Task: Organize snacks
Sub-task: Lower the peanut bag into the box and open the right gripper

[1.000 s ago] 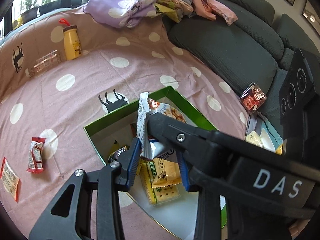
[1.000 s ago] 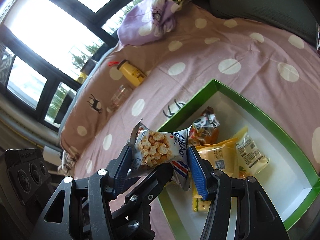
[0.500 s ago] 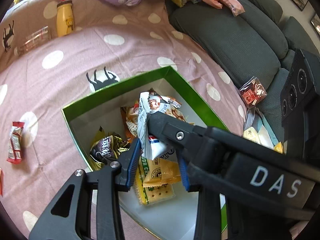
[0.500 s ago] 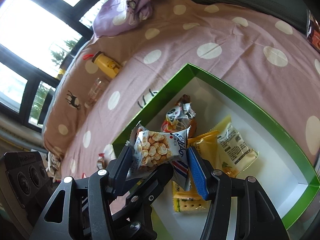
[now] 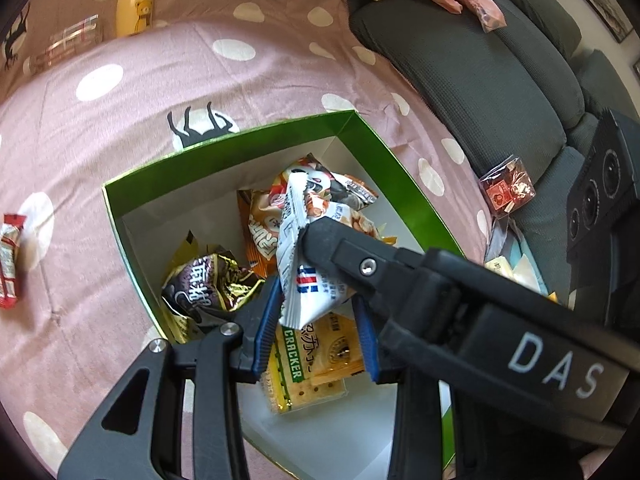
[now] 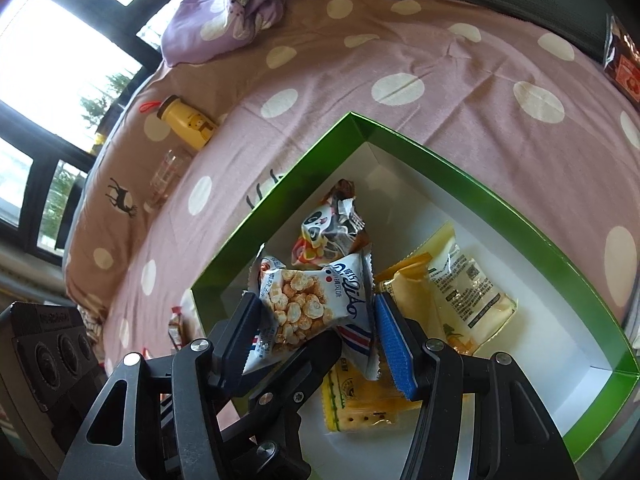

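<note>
Pink bedding with white polka dots (image 5: pixel 132 148) covered the bed, and a shallow green cardboard box with a white inside (image 6: pixel 504 216) sat open on it, its far corner pointing toward a dark grey sofa cushion (image 5: pixel 480 80). Bare white floor showed along the box's right wall and near corner in the right wrist view, while the middle was crowded with packets.

Both claws gripped one white puffed-snack packet with red and blue stripes (image 6: pixel 316 300) above the box. The right claw (image 6: pixel 316 320) pressed on its two side edges, so the packet's long axis ran across between the blue pads, printed face up. The left claw (image 5: pixel 316 316), narrow, pinched the striped lower end, with the packet rising away from it toward the box's far corner.

Inside the box lay a yellow cracker packet (image 5: pixel 308 368) beneath the claws, a crumpled gold and brown foil wrapper (image 5: pixel 208 284) near the left wall, an orange panda-printed packet (image 6: pixel 332 232) toward the far corner, and a pale yellow clear-fronted packet (image 6: pixel 464 292) at the right.

Outside the box, a red snack bar (image 5: pixel 10 264) lay well off to the left, a yellow bottle (image 6: pixel 188 124) and a clear glass (image 6: pixel 164 176) lay near the bed's far edge, and a red clear-wrapped packet (image 5: pixel 508 192) rested on the sofa
</note>
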`<act>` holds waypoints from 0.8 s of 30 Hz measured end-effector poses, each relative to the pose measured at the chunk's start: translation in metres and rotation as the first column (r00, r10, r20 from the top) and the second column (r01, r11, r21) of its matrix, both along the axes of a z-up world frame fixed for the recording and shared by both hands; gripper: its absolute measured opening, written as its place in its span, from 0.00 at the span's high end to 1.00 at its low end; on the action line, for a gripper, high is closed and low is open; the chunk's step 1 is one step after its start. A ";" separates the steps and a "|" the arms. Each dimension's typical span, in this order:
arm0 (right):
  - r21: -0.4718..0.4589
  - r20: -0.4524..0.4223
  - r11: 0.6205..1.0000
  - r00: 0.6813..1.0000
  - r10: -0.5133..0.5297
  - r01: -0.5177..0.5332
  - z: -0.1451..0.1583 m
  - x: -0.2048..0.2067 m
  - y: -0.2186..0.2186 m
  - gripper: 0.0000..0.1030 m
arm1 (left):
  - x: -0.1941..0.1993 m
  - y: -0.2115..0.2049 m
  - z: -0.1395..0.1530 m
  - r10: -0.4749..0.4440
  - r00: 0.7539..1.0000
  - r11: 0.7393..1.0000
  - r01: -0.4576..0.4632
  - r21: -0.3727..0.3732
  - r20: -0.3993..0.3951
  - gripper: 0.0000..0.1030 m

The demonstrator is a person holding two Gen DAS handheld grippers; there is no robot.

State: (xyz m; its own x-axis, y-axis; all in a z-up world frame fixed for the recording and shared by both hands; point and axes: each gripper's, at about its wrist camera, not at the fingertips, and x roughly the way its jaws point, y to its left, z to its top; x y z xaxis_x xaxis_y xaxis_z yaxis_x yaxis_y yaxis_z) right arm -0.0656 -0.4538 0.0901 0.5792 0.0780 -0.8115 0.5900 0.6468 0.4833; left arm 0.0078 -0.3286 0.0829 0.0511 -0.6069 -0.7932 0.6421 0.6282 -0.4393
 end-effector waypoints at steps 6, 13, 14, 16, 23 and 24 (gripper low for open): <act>-0.016 0.012 1.000 1.000 -0.023 0.023 0.007 -0.005 0.001 0.42 | -0.004 0.011 0.010 0.032 0.997 0.999 -0.033 0.016 0.070 0.63; -0.067 0.056 0.997 0.998 -0.031 0.034 0.024 -0.010 0.007 0.37 | -0.003 0.039 0.031 0.080 0.989 0.997 -0.079 -0.017 0.127 0.46; -0.075 0.063 0.997 0.998 -0.028 0.032 0.027 -0.011 0.009 0.37 | -0.004 0.044 0.036 0.087 0.986 0.996 -0.084 -0.022 0.139 0.43; -0.091 0.087 0.995 0.996 -0.020 0.028 0.034 -0.012 0.013 0.37 | -0.006 0.053 0.044 0.099 0.982 0.995 -0.095 -0.031 0.163 0.35; -0.146 0.173 0.989 0.984 0.029 -0.004 0.056 -0.014 0.032 0.22 | -0.007 0.101 0.067 0.206 0.952 0.978 -0.201 -0.045 0.228 0.15; -0.151 0.181 0.988 0.983 0.040 -0.012 0.058 -0.014 0.036 0.22 | -0.007 0.108 0.068 0.221 0.947 0.975 -0.216 -0.046 0.232 0.14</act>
State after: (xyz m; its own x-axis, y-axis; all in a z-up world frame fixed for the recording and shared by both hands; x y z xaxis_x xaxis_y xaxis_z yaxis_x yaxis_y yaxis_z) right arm -0.0791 -0.4182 0.1483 0.7181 -0.0182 -0.6957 0.4825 0.7335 0.4788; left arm 0.0008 -0.2208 0.1510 0.3671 -0.5755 -0.7308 0.5761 0.7575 -0.3071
